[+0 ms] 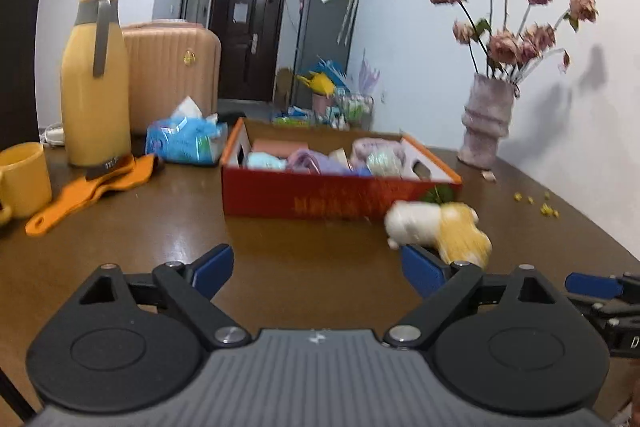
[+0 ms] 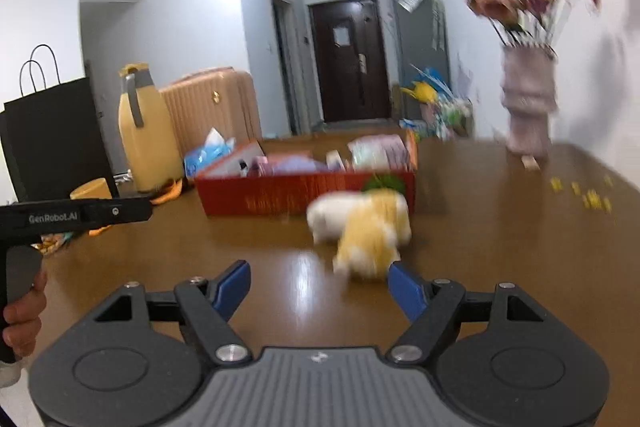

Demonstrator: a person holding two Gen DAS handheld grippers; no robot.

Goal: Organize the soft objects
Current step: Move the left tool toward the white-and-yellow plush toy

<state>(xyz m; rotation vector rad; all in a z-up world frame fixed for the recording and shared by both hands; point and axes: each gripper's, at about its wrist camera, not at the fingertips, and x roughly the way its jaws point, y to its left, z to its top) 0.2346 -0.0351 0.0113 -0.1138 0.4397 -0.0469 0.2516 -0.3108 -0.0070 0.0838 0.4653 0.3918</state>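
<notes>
A white and yellow plush toy [image 1: 438, 229] lies on the brown table in front of the right end of a red cardboard box [image 1: 316, 197]. The box holds several folded soft items in pink, blue and purple [image 1: 304, 159]. My left gripper [image 1: 318, 273] is open and empty, its right finger just short of the toy. In the right wrist view the toy [image 2: 366, 227] is blurred, lying ahead of my open, empty right gripper [image 2: 320, 287], in front of the box [image 2: 304, 193]. The right gripper's finger shows in the left wrist view [image 1: 592, 285].
A yellow jug [image 1: 96, 83], yellow mug [image 1: 24, 179], orange utensil [image 1: 80, 195] and blue tissue pack [image 1: 184, 139] stand at the left. A vase of dried roses [image 1: 486, 119] stands at the back right, with yellow crumbs [image 1: 540, 203] near it. A black bag [image 2: 56, 135] stands far left.
</notes>
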